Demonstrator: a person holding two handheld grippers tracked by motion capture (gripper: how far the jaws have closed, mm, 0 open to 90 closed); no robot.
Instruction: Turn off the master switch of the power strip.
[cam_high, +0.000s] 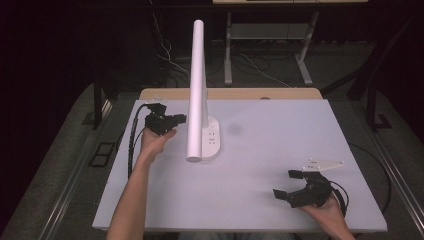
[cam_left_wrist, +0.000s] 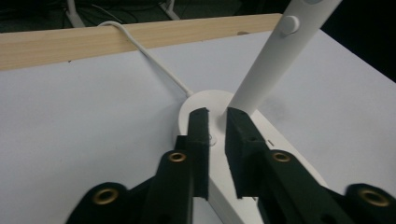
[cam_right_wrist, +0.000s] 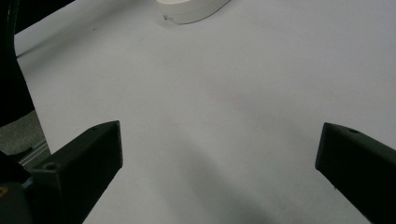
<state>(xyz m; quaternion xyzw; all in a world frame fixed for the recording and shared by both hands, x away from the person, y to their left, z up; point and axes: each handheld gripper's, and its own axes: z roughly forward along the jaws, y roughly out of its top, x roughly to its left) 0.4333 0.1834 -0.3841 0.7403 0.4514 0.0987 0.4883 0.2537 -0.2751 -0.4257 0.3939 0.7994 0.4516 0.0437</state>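
Working across the broad white table (cam_high: 280, 150), you have a white desk lamp (cam_high: 196, 90) standing toward its far left, its tall arm rising from an oval base (cam_high: 212, 137) and its cable (cam_left_wrist: 154, 58) running off over the wooden back edge. Your left gripper (cam_high: 177, 119) sits just beside the lamp on its left; in the left gripper view the jaws stand a narrow gap apart over the base, right at the foot of the arm, with nothing pinched between them and the right-hand jaw close against the stem. Your right gripper (cam_high: 290, 185) rests well apart at the near right, jaws spread wide over bare table and holding nothing. The main risk I see is the lamp tipping: the arm is tall and leans toward you, so a sideways nudge at the foot could rock the base. The slim gap also leaves little room, so a jaw could catch the small button (cam_left_wrist: 289, 24) on the stem or drag the cable.
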